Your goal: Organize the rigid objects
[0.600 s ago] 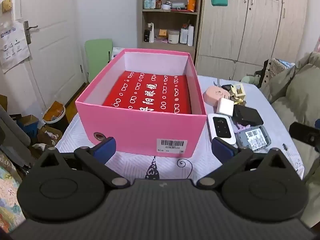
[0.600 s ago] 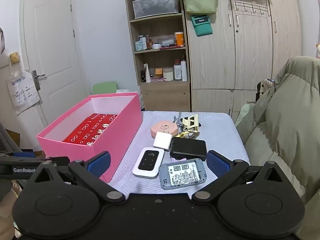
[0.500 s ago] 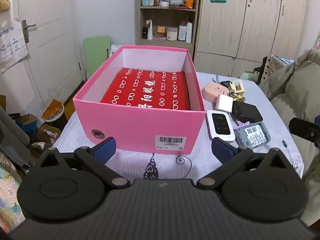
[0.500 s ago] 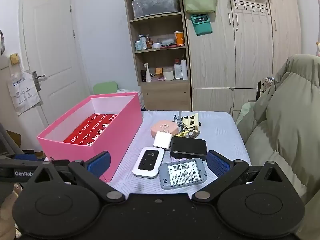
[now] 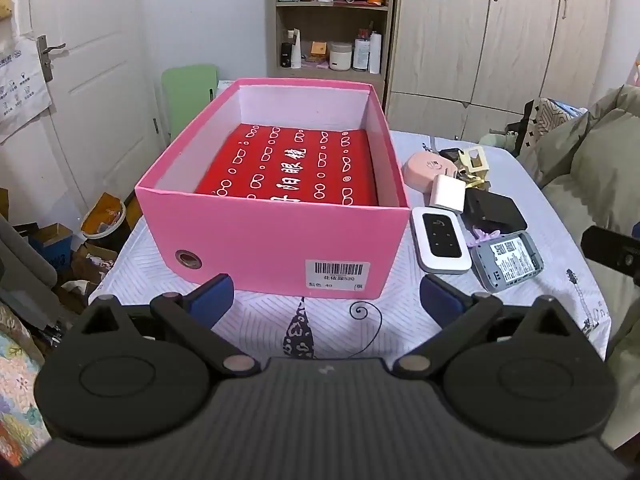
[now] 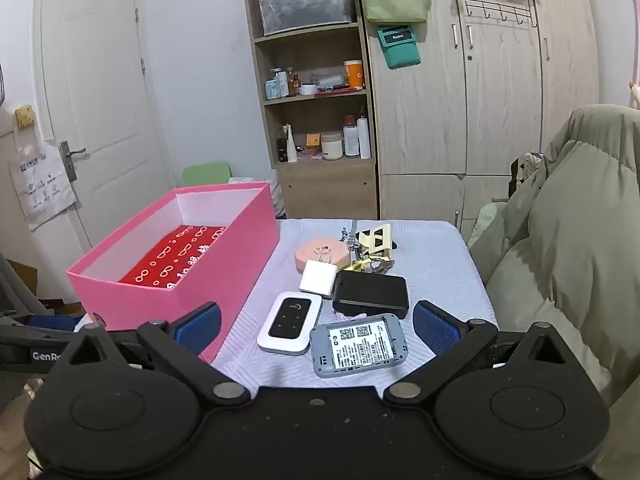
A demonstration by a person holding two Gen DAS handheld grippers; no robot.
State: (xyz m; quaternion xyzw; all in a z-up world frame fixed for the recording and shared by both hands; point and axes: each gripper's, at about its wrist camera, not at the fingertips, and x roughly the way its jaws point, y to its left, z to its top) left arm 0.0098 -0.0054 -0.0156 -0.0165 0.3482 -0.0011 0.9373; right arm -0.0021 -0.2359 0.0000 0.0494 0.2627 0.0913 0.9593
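Note:
A pink open box [image 5: 276, 240] [image 6: 224, 276] with a red patterned sheet inside stands on the table's left half. To its right lie a white-and-black pocket router [image 6: 290, 322] [image 5: 440, 244], a grey router back with a label [image 6: 358, 346] [image 5: 506, 260], a black box [image 6: 372, 294], a white charger [image 6: 318, 278], a pink round case [image 6: 322, 254] and a cream clip [image 6: 374, 240]. My left gripper [image 5: 324, 300] is open and empty before the box's front wall. My right gripper [image 6: 316, 324] is open and empty, just short of the two routers.
The table has a pale striped cloth [image 5: 260, 320]. An olive padded coat [image 6: 560, 248] lies along the right edge. A shelf unit [image 6: 316, 120] and wardrobe [image 6: 480, 100] stand behind. Clutter and boxes [image 5: 60, 248] sit on the floor at left.
My left gripper has drawn back and risen slightly, so the pink box looks farther away. My right gripper has barely moved. Both stay open.

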